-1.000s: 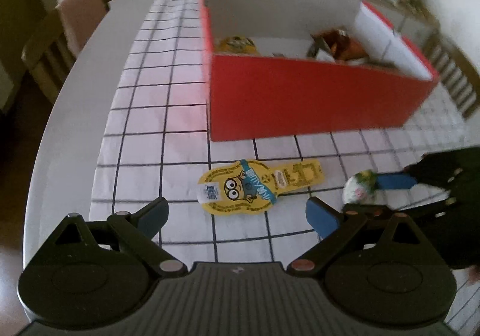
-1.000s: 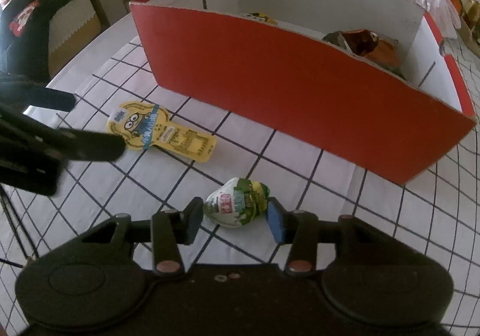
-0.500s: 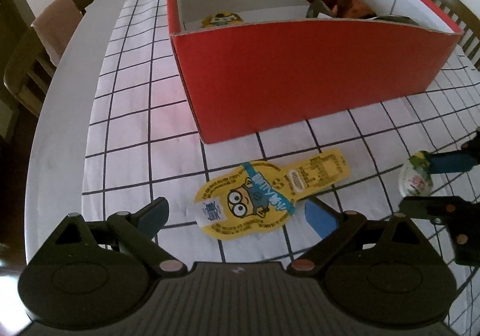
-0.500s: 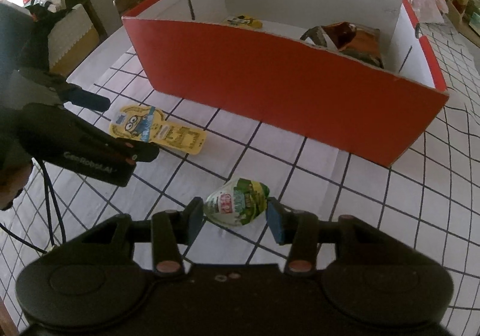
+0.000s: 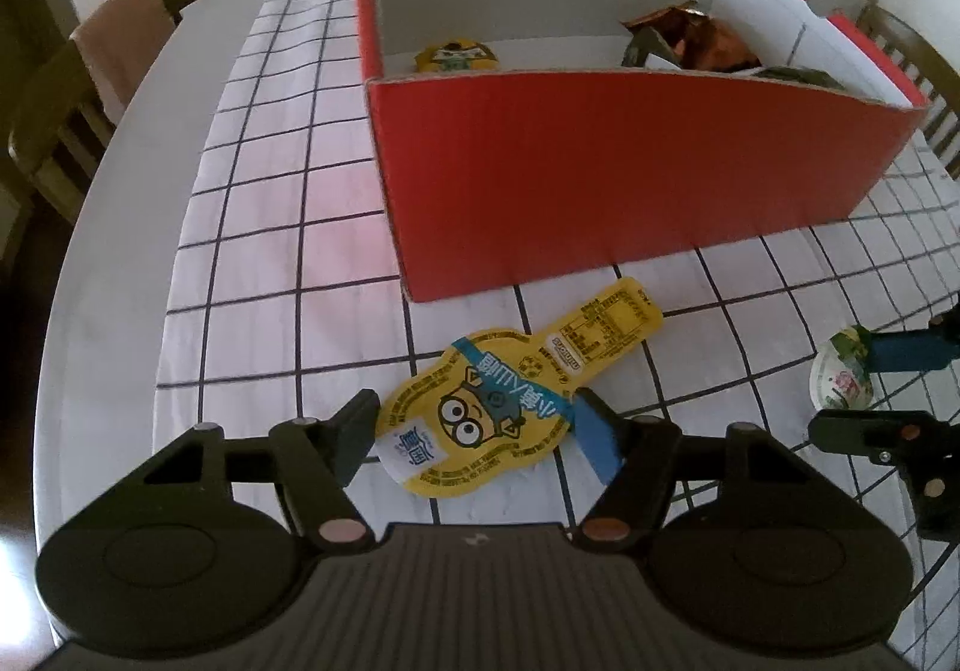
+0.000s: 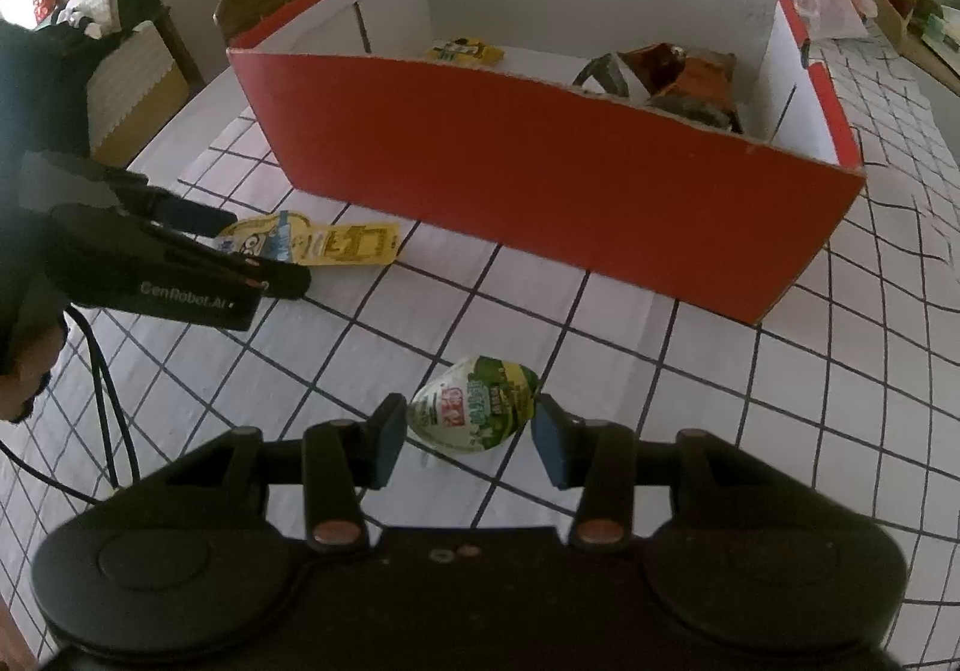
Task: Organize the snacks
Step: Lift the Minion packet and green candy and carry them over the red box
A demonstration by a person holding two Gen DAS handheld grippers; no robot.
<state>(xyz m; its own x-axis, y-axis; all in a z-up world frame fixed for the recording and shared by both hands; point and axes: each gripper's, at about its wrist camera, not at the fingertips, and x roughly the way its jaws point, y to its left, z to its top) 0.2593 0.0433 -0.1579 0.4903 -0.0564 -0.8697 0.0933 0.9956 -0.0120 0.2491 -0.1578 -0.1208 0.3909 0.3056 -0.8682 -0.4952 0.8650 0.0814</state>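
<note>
Step in hand: picking up the two loose snacks from the table for the red box (image 5: 612,173).

Left gripper (image 5: 480,440): jaws closing around the flat yellow packet (image 5: 516,401), which lies on the checked cloth (image 5: 270,227) just near of the box's front wall. The packet's round end sits between the fingers; the pads look at or very near its edges, but I cannot tell whether they press yet, so I count it as not yet gripped.

Right gripper (image 6: 468,437): jaws clenched on the green-and-white egg-shaped snack (image 6: 474,410), one pad against each side. Whether it rests on the cloth or is just clear of it I cannot tell. It sits to the right of the yellow packet and well near of the box.

Next move, as I judge it: the left jaws must finish closing on a thin, flat packet, which could slide or buckle, so a low, square pinch is wanted. Then each hand has to lift above the front wall and carry far, over the rim, before letting go.

Count:
- Boxes: 1, open top.
- Loose snacks on the cloth: 2 (yellow packet, egg snack).
- Inside the box: 1 small yellow snack (image 6: 462,50) at far left; a pile of brown wrappers (image 6: 666,77) at right, number unclear.
- Grippers: 2.
</note>
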